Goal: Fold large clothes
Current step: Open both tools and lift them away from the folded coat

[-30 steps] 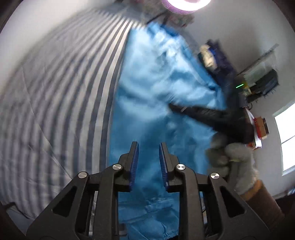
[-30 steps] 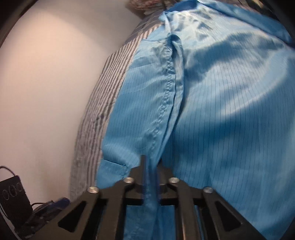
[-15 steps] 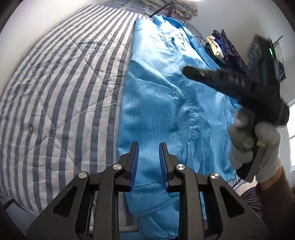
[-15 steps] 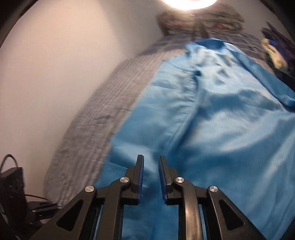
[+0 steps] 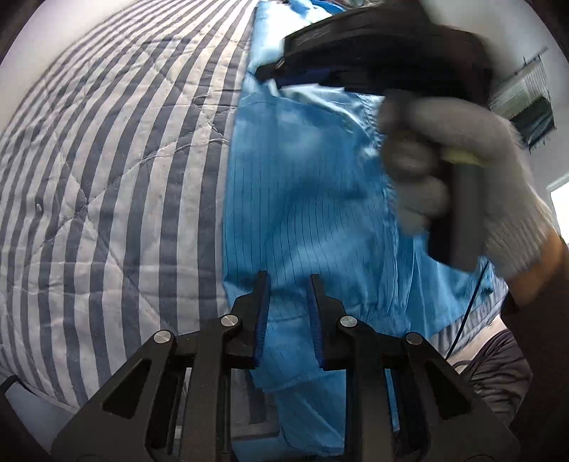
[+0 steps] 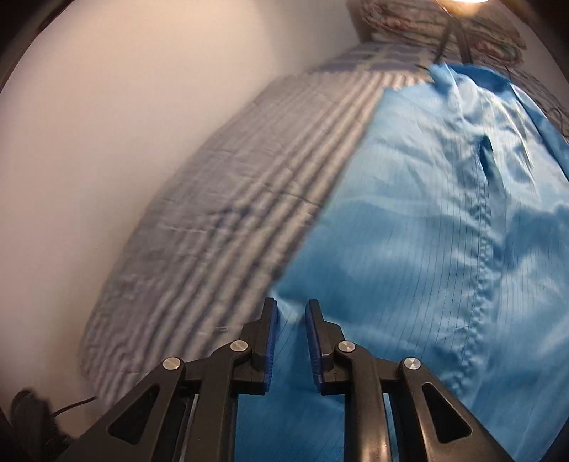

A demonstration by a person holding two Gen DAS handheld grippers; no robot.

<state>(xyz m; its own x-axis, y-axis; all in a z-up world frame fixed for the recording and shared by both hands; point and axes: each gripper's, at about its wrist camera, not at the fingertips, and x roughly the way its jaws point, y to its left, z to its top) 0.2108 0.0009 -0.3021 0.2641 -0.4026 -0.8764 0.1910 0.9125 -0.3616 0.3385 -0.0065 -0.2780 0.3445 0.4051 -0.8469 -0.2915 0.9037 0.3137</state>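
Note:
A large light-blue pinstriped garment lies spread lengthwise on a bed with a blue-and-white striped cover. My left gripper hovers over the garment's lower part near its left edge, open with nothing between the blue pads. A gloved hand carries my right gripper across the upper garment, blurred. In the right wrist view the right gripper is above the garment's left edge beside the striped cover. Its jaws are closing with nothing between them.
A pale wall runs along the bed's left side. Patterned bedding is piled at the bed's head. A dark device with a cable sits low by the wall. A wire rack and dark cloth stand right of the bed.
The right gripper let go of the garment fold it pinched a second ago and swung left to the garment's left edge. The left gripper sank closer to the garment.

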